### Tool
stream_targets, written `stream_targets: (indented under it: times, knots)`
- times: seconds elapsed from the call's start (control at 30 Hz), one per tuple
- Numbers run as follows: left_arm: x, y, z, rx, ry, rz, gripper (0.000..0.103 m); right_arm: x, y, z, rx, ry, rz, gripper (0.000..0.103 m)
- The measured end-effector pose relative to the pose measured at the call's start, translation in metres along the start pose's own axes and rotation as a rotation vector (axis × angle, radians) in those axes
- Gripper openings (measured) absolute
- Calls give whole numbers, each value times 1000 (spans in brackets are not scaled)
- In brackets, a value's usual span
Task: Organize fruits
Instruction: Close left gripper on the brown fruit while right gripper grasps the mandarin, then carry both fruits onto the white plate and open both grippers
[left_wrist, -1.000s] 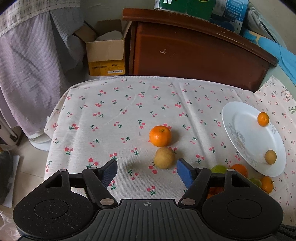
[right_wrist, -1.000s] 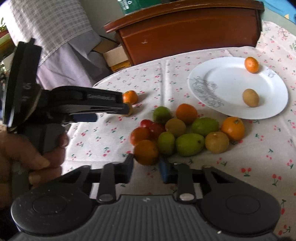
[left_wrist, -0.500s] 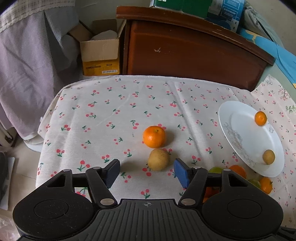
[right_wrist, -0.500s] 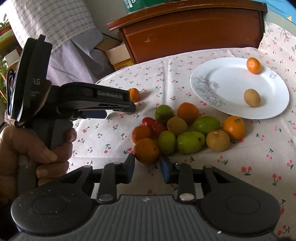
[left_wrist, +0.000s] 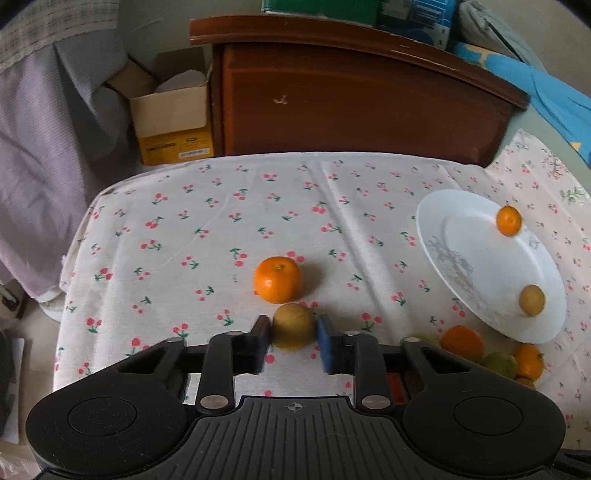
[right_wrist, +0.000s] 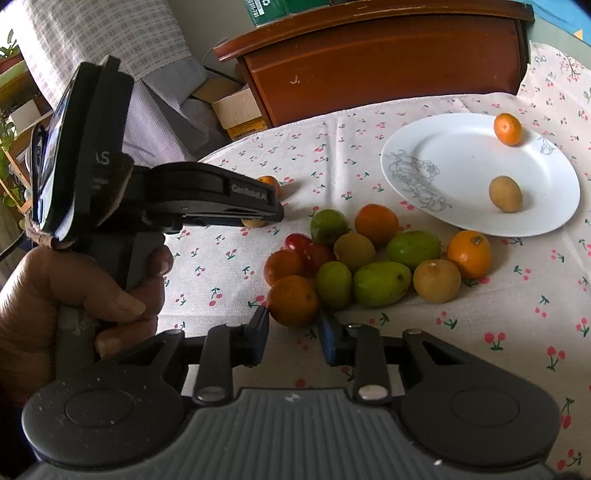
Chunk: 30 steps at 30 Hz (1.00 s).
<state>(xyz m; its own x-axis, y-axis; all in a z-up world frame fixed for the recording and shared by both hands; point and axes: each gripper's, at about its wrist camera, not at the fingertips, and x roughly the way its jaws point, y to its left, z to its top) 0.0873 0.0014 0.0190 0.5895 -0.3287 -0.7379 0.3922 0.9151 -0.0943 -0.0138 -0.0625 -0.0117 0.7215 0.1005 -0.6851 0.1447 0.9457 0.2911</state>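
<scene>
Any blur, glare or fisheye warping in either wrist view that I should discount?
Left wrist view: soft all over, plate bent into a tilted oval at the frame's edge, cabinet bowed. Right wrist view: sharper, fruit pile crisp with soft daylight shadows, window glare at upper left, no hard glare on the plate.

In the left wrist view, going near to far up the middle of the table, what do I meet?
Left gripper, jaws closing on the brown fruit → orange → bare cherry-print tablecloth → wooden cabinet.

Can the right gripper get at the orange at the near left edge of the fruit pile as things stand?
Probably yes. The right gripper already has its fingers either side of that orange, on the pile's open near side. A green fruit touches it at the right, but nothing blocks the way.
</scene>
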Motion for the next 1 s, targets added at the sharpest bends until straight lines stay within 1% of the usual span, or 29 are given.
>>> stream_targets:
  times: [0.1, 0.3, 0.5, 0.63, 0.77, 1.0]
  knots:
    - [-4, -2, -1, -3, 1, -6, 24, -1, -1, 1, 5, 2, 7, 28]
    - [-19, -5, 1, -3, -21, -13, 24, -7, 1, 3, 5, -6, 24, 28]
    - [-34, -6, 5, -15, -35, -23, 24, -19, 0, 8, 12, -34, 37, 28]
    - [-41, -9, 5, -10, -46, -40, 24, -24, -2, 11, 8, -46, 30, 28]
    - [-50, -14, 9, -19, -62, -63, 24, -35, -8, 18, 16, -78, 16, 28]
    - [-61, -37, 21, -7, -94, -134, 24, -57, -29, 36, 51, -154, -37, 28]
